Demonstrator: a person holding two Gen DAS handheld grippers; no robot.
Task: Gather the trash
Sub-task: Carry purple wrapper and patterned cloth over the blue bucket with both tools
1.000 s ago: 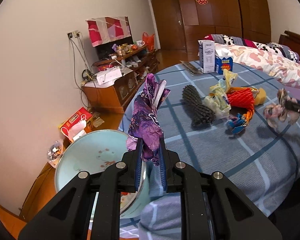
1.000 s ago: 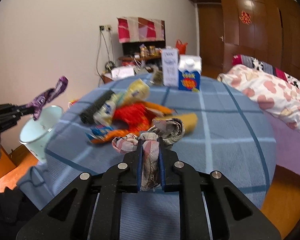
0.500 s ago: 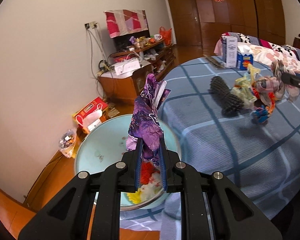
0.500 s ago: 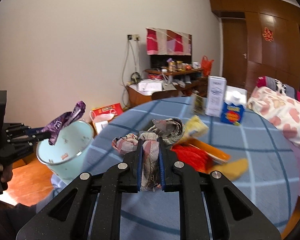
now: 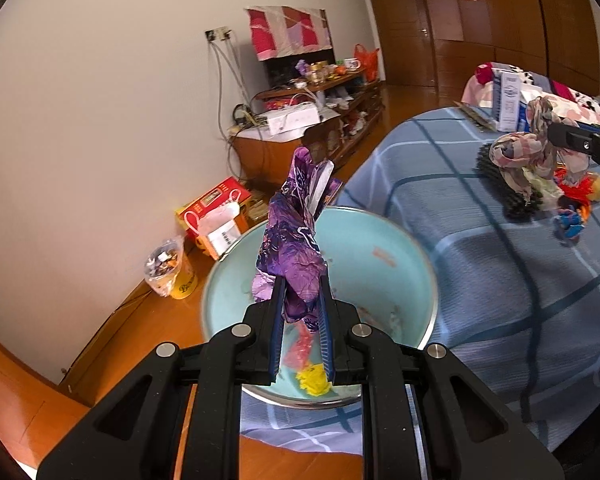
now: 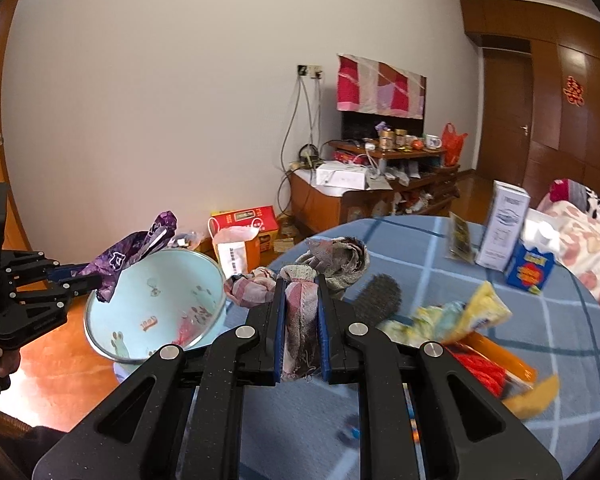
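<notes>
Left wrist view: left gripper (image 5: 302, 316) clamped narrow on purple wrapper (image 5: 290, 248), now hanging directly over pale blue bin (image 5: 380, 256), where a second ago sat off to the bin's table side. Red and yellow scraps (image 5: 310, 368) lying at the bin's bottom, below the wrapper. Beyond the bin, on the blue checked table (image 5: 480, 272), black brush (image 5: 508, 188) and bright wrappers (image 5: 576, 200) in a loose heap.

Right wrist view: right gripper (image 6: 300, 316) pinched tight on faded patterned rag (image 6: 300, 296), lifted clear of the table and carried toward the bin (image 6: 120, 308), nearer than half a second ago. Left gripper (image 6: 76, 276) seen above the bin's rim with purple wrapper (image 6: 136, 252) sticking out. Yellow and orange packets (image 6: 472, 320) on the table past the bin, somewhat blurred, possibly from motion. Milk cartons (image 6: 512, 240) upright at the table's far side from the bin.
</notes>
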